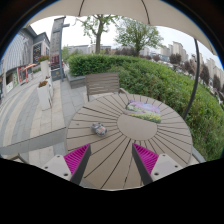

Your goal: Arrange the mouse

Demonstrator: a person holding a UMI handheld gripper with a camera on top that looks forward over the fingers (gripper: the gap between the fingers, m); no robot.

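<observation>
Gripper view only, outdoors, daylight.

Gripper (pixel 112 160) hangs above the near edge of a round slatted wooden garden table (pixel 150 140), looking down and fwd across it. Two fingers w/ magenta pads (pixel 76 158) are spread wide apart, nothing between them, only bare slats showing in the gap. Not touching anything.

Task obj: small grey computer mouse (pixel 99 128) sits on the tabletop, left of the table's centre disc, beyond the fingers and a bit towards the left one. Well apart from both fingertips. Resting on its own on the slats; orientation too small to tell.

Other stuff on table: flat rectangular mat w/ green and purple print (pixel 143 110) lies on the far right part of the top, beyond the centre disc, apart from the mouse. Can't tell what exactly it is.

Around table: grey slatted wooden chair (pixel 102 84) at the far side, backrest facing the cam. Dark parasol pole (pixel 193 85) stands to the right, leaning in the view, w/ canopy rim (pixel 110 12) overhead.

Bkgd: green hedge (pixel 120 66) behind the chair, grass slope (pixel 205 110) right of the table, paved terrace (pixel 25 115) on the left w/ a pale planter-like obj (pixel 45 93), trees (pixel 135 35) and buildings (pixel 25 50) further off.
</observation>
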